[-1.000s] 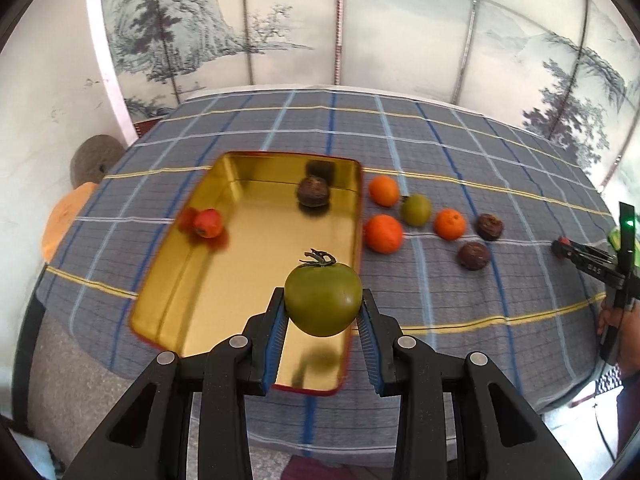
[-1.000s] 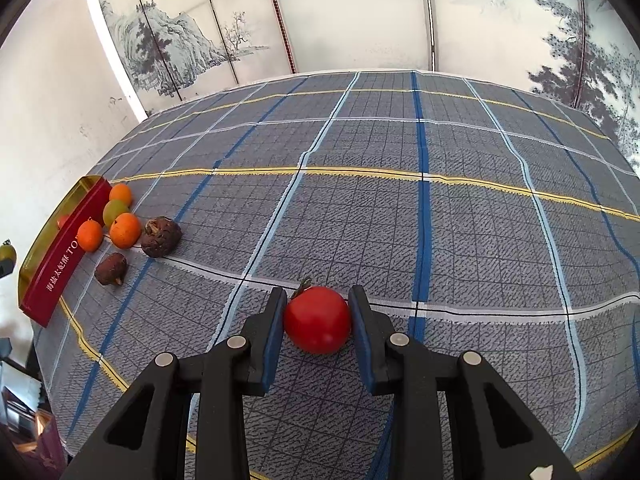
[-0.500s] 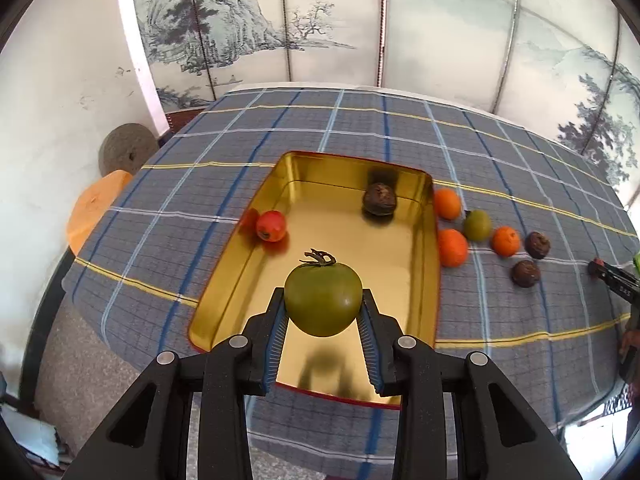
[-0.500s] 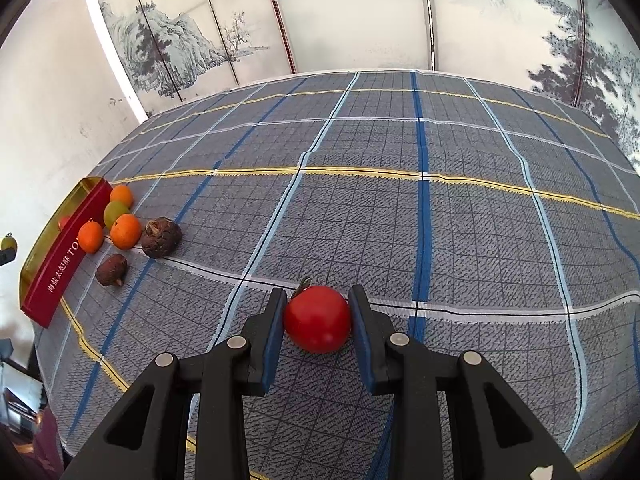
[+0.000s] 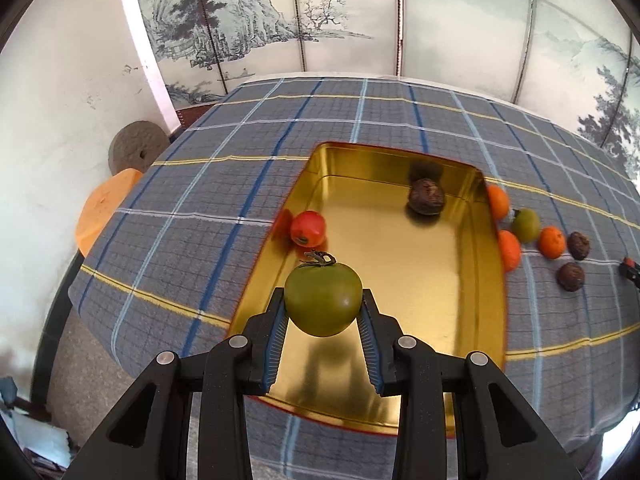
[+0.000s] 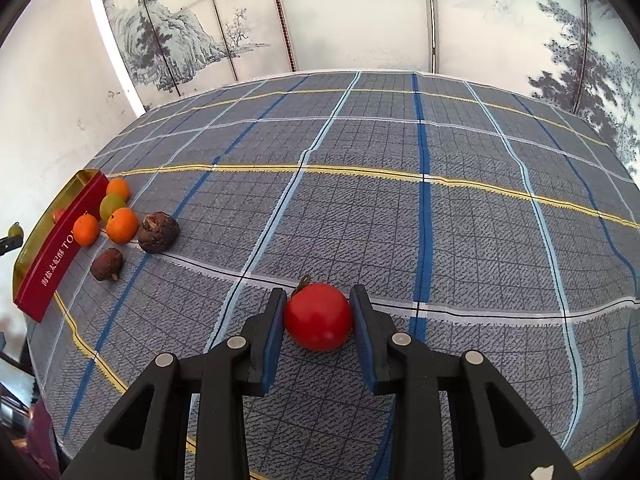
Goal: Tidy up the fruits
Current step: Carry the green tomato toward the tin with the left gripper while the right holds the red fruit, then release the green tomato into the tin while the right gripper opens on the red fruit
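My left gripper (image 5: 323, 312) is shut on a green tomato (image 5: 322, 299) and holds it above the near left part of a gold tin tray (image 5: 436, 280). In the tray lie a small red fruit (image 5: 307, 228) and a dark brown fruit (image 5: 426, 201). My right gripper (image 6: 318, 316) is shut on a red tomato (image 6: 319, 316) low over the checked cloth. Right of the tray lie oranges (image 5: 551, 242), a green fruit (image 5: 525, 224) and two brown fruits (image 5: 571, 276). The same group (image 6: 120, 224) shows at far left in the right wrist view beside the tray's red wall (image 6: 56, 256).
The table wears a grey-blue checked cloth (image 6: 400, 184). A painted folding screen (image 5: 360, 20) stands behind it. An orange stool (image 5: 102, 212) and a round stone (image 5: 138, 152) are left of the table, past its edge. The right gripper's tip (image 5: 630, 270) shows at the left view's right edge.
My left gripper has moved left and round with the green tomato, so the tray now lies more to the right in its view. The right gripper and red tomato have stayed still.
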`<state>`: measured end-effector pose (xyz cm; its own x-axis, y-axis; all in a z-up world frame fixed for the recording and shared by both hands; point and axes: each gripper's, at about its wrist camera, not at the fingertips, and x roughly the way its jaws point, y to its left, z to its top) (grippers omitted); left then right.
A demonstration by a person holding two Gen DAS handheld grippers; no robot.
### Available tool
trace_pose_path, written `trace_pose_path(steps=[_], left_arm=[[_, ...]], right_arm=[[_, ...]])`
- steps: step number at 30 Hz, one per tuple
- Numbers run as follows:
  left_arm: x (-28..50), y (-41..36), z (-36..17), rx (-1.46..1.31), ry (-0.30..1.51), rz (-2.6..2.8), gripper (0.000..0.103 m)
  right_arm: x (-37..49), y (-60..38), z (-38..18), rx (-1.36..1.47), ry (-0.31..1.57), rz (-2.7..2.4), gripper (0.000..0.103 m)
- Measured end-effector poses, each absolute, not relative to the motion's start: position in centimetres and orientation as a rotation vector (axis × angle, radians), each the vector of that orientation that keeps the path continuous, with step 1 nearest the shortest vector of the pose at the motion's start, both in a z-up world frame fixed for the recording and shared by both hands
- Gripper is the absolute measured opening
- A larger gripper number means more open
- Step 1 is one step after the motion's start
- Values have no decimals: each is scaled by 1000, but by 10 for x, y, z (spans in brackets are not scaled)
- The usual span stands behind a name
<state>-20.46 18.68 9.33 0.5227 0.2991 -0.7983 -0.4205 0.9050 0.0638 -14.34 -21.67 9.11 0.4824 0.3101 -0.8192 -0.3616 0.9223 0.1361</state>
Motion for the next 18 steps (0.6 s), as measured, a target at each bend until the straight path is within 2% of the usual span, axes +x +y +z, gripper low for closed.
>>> trace_pose_path(steps=[9,15,18], left_arm=[[-195,206,76,-121,951,454,36],[-190,213,68,-104,960,462,36],[-187,214,64,-96,971,461,36]], right_arm=[[-145,-213,91,-95,983,397,32],[-148,-203,90,-155,981,403,42],[-148,-203,90,-156,980,404,43]])
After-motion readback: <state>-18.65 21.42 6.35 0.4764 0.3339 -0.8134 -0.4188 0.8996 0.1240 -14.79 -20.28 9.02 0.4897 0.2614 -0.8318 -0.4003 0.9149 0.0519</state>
